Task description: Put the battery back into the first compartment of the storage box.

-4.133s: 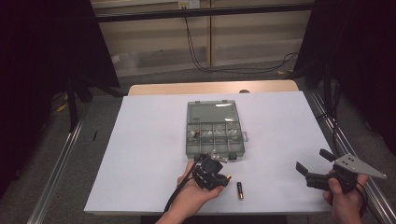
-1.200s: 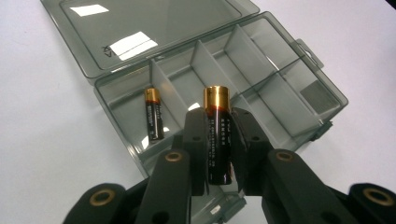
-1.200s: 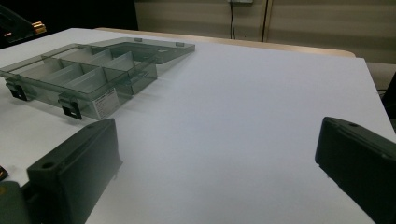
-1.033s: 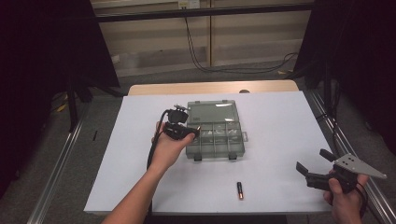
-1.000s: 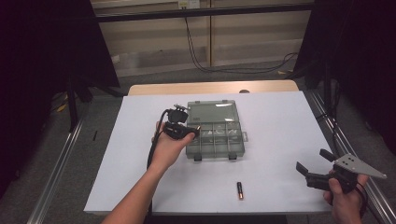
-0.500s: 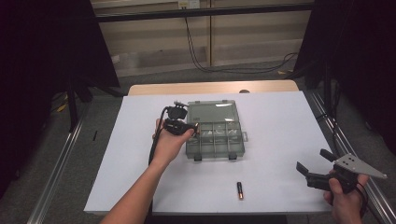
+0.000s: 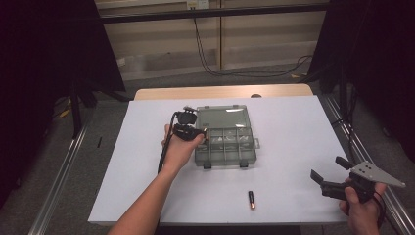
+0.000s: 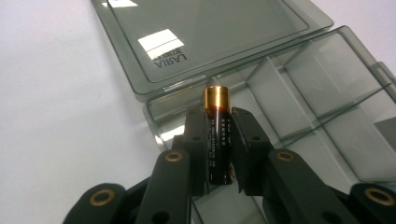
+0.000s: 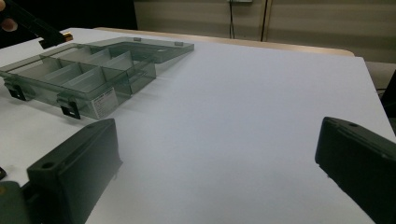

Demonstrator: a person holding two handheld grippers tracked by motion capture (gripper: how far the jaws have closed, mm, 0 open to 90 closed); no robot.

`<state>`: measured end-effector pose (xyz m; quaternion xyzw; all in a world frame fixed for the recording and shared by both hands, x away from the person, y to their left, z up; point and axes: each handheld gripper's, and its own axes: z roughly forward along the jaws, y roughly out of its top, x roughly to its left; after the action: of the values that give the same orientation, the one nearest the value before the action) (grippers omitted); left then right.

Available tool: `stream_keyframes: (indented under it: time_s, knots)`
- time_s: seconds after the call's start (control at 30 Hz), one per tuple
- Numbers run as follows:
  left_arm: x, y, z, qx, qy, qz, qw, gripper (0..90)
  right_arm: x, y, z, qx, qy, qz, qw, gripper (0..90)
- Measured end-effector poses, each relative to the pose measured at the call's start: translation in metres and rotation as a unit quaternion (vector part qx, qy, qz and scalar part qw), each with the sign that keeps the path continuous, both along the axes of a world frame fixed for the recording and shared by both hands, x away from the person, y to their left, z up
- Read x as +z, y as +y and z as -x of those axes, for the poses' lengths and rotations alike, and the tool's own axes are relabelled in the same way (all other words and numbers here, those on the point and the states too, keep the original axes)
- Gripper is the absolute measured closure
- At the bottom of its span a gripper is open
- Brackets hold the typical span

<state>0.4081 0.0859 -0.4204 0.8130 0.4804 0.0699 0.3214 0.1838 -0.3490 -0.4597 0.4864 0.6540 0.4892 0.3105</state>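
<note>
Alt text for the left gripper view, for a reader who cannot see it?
The left gripper grips a black battery with a gold end between its two black jaws, above a corner compartment of an open, smoky-clear compartment box. The box's lid lies flat behind it on the white table.

A glossy black cylindrical battery (image 8: 218,140) with a shiny gold metal-looking end is seen between the matt black plastic tongs (image 8: 218,135). The smoky, see-through grey plastic compartment box (image 8: 299,84) is smooth and reflective. The desk (image 7: 293,127) is covered by a smooth, matt white sheet, edged with pale wood.
</note>
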Motion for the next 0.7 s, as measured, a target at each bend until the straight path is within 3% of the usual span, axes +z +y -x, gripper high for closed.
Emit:
stream_keyframes:
  time_s: [0.2, 0.5, 0.7]
  knots:
    - [-0.002, 0.000, 0.000, -0.005, 0.003, -0.001, 1.0000, 74.6, 0.000, 0.000, 0.001, -0.001, 0.000, -0.001, 1.0000, 0.0]
    - [0.004, 0.000, 0.006, -0.011, 0.000, 0.013, 0.9999, 38.1, 0.000, 0.000, 0.000, 0.000, 0.000, 0.000, 1.0000, 0.0]
    - [0.008, -0.002, 0.015, -0.023, 0.001, 0.034, 0.9991, 12.4, 0.000, 0.000, 0.000, 0.000, 0.000, 0.001, 1.0000, 0.0]
